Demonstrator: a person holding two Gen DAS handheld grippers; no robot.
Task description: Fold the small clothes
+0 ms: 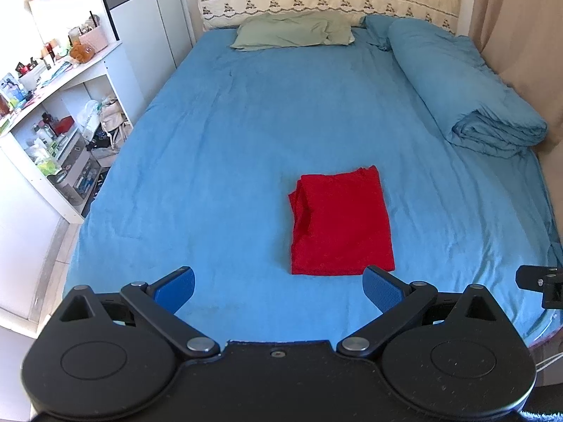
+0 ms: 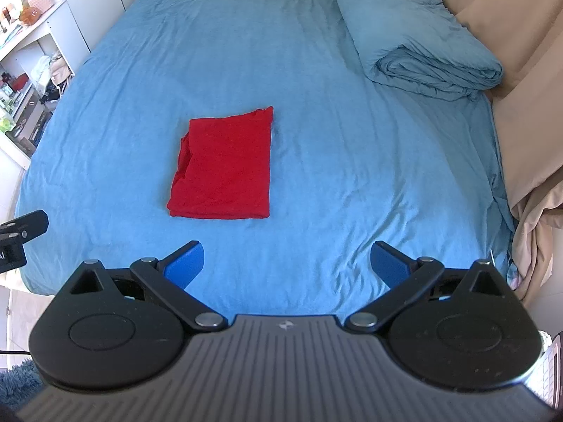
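Note:
A red garment (image 1: 340,221) lies folded into a flat rectangle on the blue bed sheet (image 1: 228,147); it also shows in the right wrist view (image 2: 225,165). My left gripper (image 1: 279,286) is open and empty, held above the bed's near edge, just short of the garment and a little to its left. My right gripper (image 2: 286,263) is open and empty, held back from the garment and to its right. A part of the right gripper shows at the left view's right edge (image 1: 542,281), and a part of the left gripper at the right view's left edge (image 2: 17,235).
A rolled blue duvet (image 1: 468,84) lies along the bed's right side, by a beige curtain (image 2: 510,52). A green pillow (image 1: 295,31) lies at the headboard. White shelves (image 1: 59,112) full of small items stand left of the bed.

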